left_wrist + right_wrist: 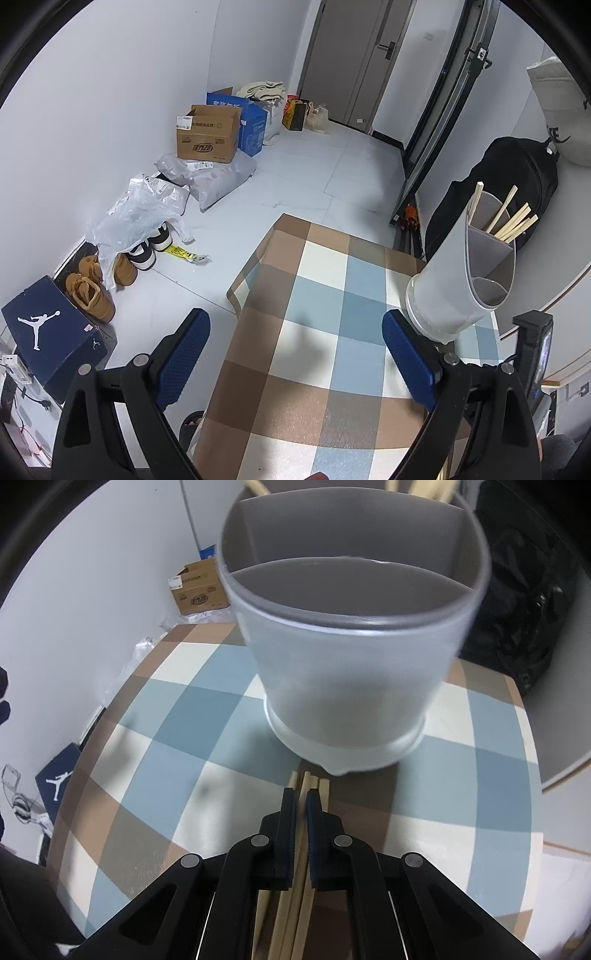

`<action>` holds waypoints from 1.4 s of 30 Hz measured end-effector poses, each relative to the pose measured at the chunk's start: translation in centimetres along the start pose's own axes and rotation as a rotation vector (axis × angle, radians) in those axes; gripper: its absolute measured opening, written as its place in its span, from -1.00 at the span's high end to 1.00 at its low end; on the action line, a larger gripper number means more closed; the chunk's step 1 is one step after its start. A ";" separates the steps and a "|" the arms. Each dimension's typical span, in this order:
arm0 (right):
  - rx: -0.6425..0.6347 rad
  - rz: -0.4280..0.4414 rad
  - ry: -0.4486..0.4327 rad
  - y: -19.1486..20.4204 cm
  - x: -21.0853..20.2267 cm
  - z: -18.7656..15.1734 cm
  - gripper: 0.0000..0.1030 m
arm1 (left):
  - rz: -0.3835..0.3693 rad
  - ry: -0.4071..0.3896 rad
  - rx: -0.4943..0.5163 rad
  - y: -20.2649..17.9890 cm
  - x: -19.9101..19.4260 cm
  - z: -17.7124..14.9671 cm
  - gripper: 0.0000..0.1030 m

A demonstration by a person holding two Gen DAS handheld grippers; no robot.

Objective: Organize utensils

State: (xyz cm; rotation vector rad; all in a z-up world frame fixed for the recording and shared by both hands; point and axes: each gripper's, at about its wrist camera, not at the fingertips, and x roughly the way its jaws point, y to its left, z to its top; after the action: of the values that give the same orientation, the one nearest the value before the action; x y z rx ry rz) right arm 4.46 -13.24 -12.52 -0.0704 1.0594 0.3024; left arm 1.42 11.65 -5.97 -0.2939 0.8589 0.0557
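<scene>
A grey divided utensil holder (458,280) stands on the checked tablecloth (314,332), with several wooden chopsticks (509,221) in its far compartment. My left gripper (295,354) is open and empty, left of the holder. In the right wrist view the holder (351,657) is close ahead, its near compartments empty. My right gripper (301,794) is shut on a wooden chopstick (305,786) among several chopsticks lying on the cloth (166,738) just before the holder's base.
A black backpack (495,199) leans behind the table. On the floor at left are cardboard boxes (208,134), plastic bags (147,210), shoes (92,291) and a shoe box (48,328). The table's left edge (236,295) drops to the floor.
</scene>
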 end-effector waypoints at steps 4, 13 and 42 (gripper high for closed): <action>0.087 0.032 -0.006 -2.2 -1.4 -0.6 0.91 | 0.003 0.005 0.022 -0.5 0.0 -0.2 -0.78; 0.326 0.089 -0.020 -8.3 -4.1 -2.3 0.91 | -0.025 0.063 0.150 -4.0 1.0 -1.8 -0.78; 0.227 0.271 -0.241 -9.8 -12.7 -0.6 0.94 | -0.012 0.365 0.341 -12.8 7.6 -6.3 -0.78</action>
State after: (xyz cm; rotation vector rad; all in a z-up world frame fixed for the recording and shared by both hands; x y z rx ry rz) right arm 0.98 -25.37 -2.69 0.3090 0.8563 0.4223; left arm 3.86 -2.94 -12.62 0.0147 1.2088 -0.1598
